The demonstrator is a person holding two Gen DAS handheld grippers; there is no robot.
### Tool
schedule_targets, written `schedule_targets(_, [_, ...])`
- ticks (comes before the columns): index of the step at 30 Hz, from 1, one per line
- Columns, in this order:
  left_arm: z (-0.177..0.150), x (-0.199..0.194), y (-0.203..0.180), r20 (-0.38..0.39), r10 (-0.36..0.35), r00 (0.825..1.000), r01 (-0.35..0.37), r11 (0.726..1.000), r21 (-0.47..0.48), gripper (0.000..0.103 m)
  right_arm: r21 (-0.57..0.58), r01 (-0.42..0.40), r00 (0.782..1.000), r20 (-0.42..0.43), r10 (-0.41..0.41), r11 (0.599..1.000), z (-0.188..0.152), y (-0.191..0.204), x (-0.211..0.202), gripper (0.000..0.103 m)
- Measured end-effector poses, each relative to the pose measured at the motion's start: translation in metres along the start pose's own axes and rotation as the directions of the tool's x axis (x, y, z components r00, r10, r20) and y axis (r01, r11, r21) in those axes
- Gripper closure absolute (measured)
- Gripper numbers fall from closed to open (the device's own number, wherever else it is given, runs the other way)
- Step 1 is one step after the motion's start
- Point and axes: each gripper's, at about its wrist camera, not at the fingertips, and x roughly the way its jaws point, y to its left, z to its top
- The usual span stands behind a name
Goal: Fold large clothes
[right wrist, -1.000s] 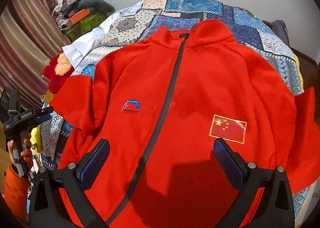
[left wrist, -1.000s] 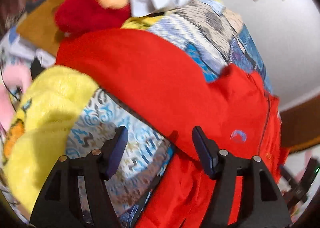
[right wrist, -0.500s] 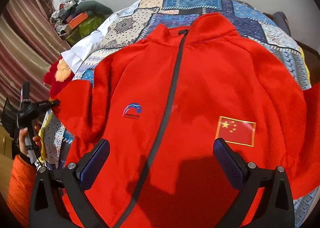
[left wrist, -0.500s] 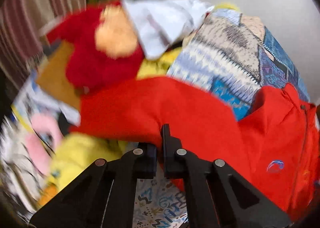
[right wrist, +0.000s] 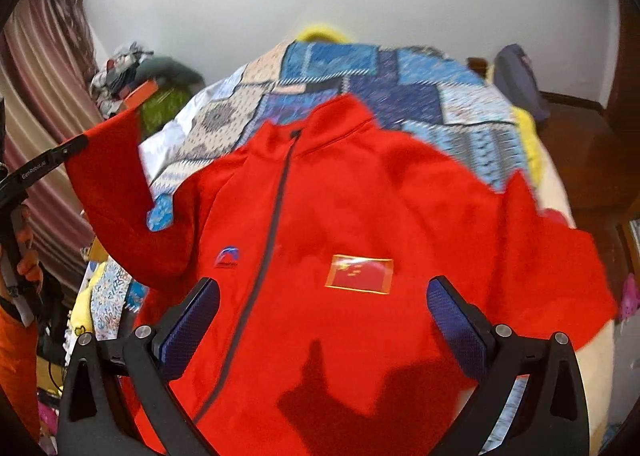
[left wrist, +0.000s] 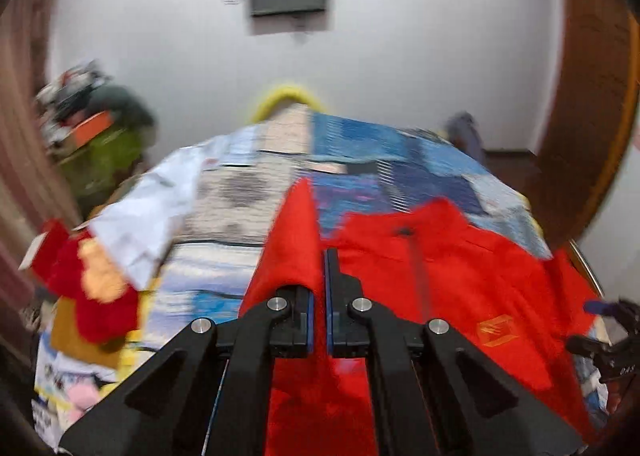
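A bed (right wrist: 460,104) under a blue patchwork quilt (right wrist: 400,68) fills the room below a white wall. On the quilt a large red zip-up jacket (right wrist: 360,216) lies face up, collar toward the wall, a dark zipper (right wrist: 276,216) running down its front and a flag patch (right wrist: 360,274) on the chest. One sleeve (left wrist: 292,240) is lifted off the bed, pinched by the left hand-held gripper (left wrist: 319,296), whose jaws are clenched on the red fabric. The right hand-held gripper (right wrist: 324,308) hovers over the jacket's lower front with its jaws spread wide and nothing between them. A red plush toy (left wrist: 92,288) and white cloth (left wrist: 148,216) sit at the bed's left edge.
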Motion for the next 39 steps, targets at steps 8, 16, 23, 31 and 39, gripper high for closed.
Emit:
schedule_targets(8, [-0.069,0.072,-0.124,-0.276,-0.172,0.946,0.209,0.972,0.109,0.1,0.004,0.091,0.996,0.022,-0.091,0.996,-0.025,-0.049,-0.041,0.0])
schedule_targets(16, [-0.138,0.085,-0.172,-0.426,-0.2,0.882,0.287,0.946,0.149,0.092,-0.008,0.143,0.989,-0.041,-0.143,0.99,-0.052,-0.074,-0.043,0.0])
schedule_targets(23, [-0.134,0.041,-0.128,-0.373,-0.234,0.898,0.299,0.946,0.128,0.034,-0.029,0.103,0.993,-0.054,-0.105,0.994,-0.044,-0.049,-0.032,0.0])
schedule_targets(31, [-0.127,0.03,-0.012,-0.316,-0.055,0.947,0.075,0.996,0.05,0.03,-0.172,0.046,0.997,-0.055,-0.056,0.984,-0.012,0.036,0.006,0.0])
schedule_targets(39, [-0.154,0.076,0.084,-0.378,0.073,0.923,-0.077,0.997,0.006,0.03,-0.406,0.008,0.986,-0.151,-0.076,0.914,-0.003,0.147,0.101,0.0])
